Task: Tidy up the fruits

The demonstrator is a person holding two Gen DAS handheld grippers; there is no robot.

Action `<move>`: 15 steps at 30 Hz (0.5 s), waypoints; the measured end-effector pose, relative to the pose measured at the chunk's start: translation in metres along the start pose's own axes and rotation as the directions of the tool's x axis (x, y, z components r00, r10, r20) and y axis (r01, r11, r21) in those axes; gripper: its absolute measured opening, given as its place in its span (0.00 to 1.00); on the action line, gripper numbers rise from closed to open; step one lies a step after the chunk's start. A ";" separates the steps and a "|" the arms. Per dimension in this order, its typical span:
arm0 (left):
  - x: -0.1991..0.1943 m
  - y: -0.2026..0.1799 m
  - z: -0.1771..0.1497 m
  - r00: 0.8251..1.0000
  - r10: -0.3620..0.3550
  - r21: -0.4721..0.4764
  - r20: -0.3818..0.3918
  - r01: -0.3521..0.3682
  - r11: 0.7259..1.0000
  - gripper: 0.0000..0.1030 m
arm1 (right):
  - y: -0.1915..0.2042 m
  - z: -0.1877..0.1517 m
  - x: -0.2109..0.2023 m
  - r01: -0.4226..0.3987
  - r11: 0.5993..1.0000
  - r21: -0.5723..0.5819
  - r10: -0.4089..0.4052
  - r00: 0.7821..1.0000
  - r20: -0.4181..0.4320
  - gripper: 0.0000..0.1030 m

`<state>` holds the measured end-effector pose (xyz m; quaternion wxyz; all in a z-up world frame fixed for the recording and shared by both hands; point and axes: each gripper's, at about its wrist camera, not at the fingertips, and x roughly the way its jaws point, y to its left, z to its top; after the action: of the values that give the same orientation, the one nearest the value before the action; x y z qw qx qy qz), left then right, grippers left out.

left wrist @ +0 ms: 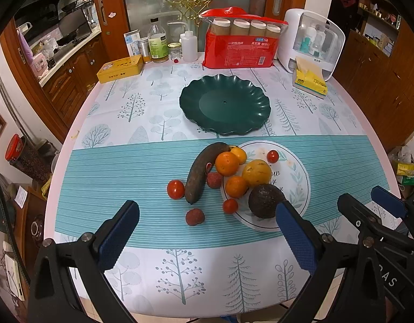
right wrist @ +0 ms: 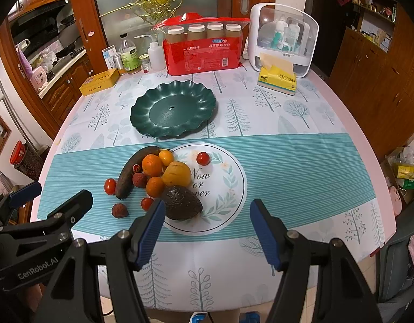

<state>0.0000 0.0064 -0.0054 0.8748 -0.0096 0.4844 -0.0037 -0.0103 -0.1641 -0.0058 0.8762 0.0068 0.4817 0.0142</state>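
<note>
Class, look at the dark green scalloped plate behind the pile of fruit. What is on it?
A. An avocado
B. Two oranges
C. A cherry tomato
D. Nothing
D: the green plate is bare, while the avocado, oranges and tomatoes all lie nearer, off it.

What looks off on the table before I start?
The green plate holds nothing; the fruit sits in a loose pile beside it. The banana is dark brown, likely overripe. Nothing is spilled.

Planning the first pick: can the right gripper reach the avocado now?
Probably yes: the right gripper is open, and the avocado lies just ahead by its left finger, with nothing between.
</note>
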 end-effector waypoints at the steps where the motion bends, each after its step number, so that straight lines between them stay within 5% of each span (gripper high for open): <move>1: 0.002 0.000 0.002 1.000 -0.001 0.002 -0.002 0.001 1.000 0.97 | 0.000 0.000 0.000 -0.001 1.000 0.001 0.001 1.000 0.000 0.64; 15: 0.001 0.004 0.011 1.000 -0.007 0.013 0.004 0.007 1.000 0.97 | 0.006 0.008 0.000 -0.004 1.000 -0.001 0.004 1.000 0.005 0.64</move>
<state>0.0094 0.0103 -0.0006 0.8758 -0.0055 0.4825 -0.0097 -0.0038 -0.1577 -0.0011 0.8772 0.0073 0.4797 0.0161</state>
